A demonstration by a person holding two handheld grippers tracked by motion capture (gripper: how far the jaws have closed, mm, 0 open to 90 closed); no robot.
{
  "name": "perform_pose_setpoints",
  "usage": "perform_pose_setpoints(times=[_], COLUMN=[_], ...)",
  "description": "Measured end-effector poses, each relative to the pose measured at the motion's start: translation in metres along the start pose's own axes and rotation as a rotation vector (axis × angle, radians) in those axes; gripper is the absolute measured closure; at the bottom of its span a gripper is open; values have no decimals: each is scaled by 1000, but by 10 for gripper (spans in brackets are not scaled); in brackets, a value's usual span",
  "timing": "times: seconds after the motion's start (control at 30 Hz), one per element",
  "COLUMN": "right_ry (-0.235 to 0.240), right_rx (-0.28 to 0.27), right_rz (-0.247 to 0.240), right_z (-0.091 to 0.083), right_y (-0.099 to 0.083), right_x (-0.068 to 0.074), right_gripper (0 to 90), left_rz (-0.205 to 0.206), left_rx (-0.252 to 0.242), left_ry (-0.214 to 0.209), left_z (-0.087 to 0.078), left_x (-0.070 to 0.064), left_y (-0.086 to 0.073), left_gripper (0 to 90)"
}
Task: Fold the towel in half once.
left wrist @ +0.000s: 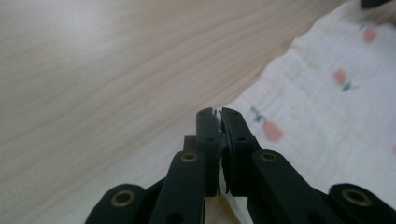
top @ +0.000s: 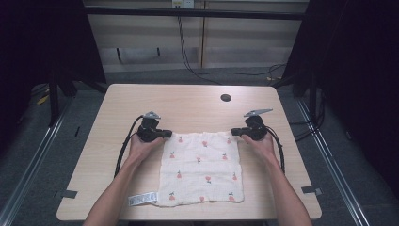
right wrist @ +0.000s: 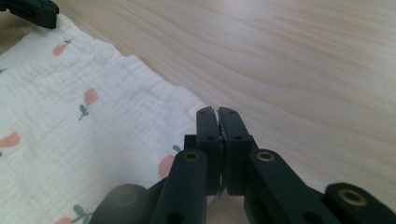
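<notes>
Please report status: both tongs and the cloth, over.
Left tongs shut on cloth, far left corner. Right tongs shut on far right corner. Cloth flat on table. Nothing in the way.

— What are you working on?

— Your table (top: 141,101) is a pale wood-grain top with a small dark round hole (top: 226,98) near its far edge.

— And what lies on it?

— Your white cloth (top: 200,172) with small pink flowers lies flat at the near middle. Its white label (top: 142,198) sticks out at the near left corner, resting on the wood.
</notes>
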State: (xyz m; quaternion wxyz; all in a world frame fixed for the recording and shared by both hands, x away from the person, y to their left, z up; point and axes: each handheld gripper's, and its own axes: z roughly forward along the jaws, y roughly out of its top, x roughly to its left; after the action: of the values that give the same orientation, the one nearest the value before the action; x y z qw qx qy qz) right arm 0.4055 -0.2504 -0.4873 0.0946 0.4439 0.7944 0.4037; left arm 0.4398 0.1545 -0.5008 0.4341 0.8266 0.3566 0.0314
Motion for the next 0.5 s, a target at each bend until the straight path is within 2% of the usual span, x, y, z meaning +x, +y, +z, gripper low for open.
perform_pose_setpoints(times=[0.07,0.13,0.17,0.23,0.4,0.5], right_ry=[4,0,-1,4,1,7], right_rx=[-2,1,1,-29,-47,-85], right_rz=[2,-4,-1,5,5,21], right_z=[-1,-5,-7,-12,-21,-31], right_y=[1,4,5,7,7,8], right_x=[0,0,0,-1,0,-1], right_gripper=[884,885,885,885,886,886], left_rz=[25,21,28,13,32,32], left_rx=[-5,-15,-21,-43,-62,-91], left_ry=[11,5,17,4,-4,-25], left_z=[-5,-12,-14,-20,-26,-31], left_x=[-2,-2,-2,-2,-10,-15], left_y=[4,7,8,10,13,16], left_gripper=[868,869,869,868,868,868])
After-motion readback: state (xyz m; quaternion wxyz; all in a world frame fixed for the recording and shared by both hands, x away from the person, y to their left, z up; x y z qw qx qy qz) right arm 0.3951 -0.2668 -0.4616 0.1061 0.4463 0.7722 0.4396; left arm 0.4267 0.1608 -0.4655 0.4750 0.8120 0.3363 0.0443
